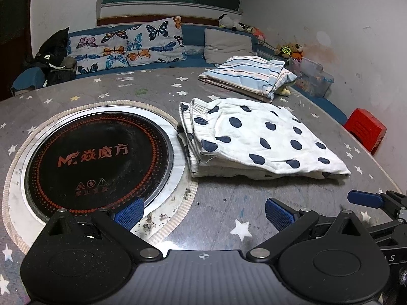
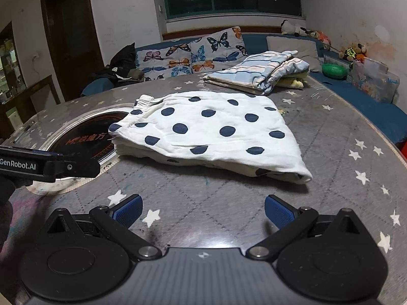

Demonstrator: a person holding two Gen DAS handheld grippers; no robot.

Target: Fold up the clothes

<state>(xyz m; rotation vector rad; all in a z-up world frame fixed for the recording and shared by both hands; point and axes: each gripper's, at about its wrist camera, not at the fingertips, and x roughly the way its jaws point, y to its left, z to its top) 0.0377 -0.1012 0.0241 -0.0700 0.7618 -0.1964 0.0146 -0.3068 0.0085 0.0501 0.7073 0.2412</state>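
The polka-dot garment (image 1: 257, 139) lies folded on the star-patterned table (image 1: 216, 203), white with dark blue dots, its elastic waistband end toward the left. It rests just beyond both grippers, touching neither.

The left gripper (image 1: 203, 212) is released: its blue-padded fingers stand wide apart above bare table surface, with nothing between them. The garment lies ahead of it and to the right.

The right gripper (image 2: 203, 209) is likewise released, fingers spread, nothing held. The garment (image 2: 211, 132) lies directly ahead of it, its near folded edge a short way beyond the fingertips.

A second folded item, the striped garment (image 1: 244, 76), lies farther back on the table, right of centre, apart from the dotted one.

The induction cooktop (image 1: 99, 162) is set into the table at the left; the dotted garment's waistband end sits just beside its rim. Its black glass carries the orange marking "M" with the characters "焱魔方", plus warning symbols below with small illegible text.

In the right wrist view, the left gripper's body at the left edge reads "GenRobot.AI".
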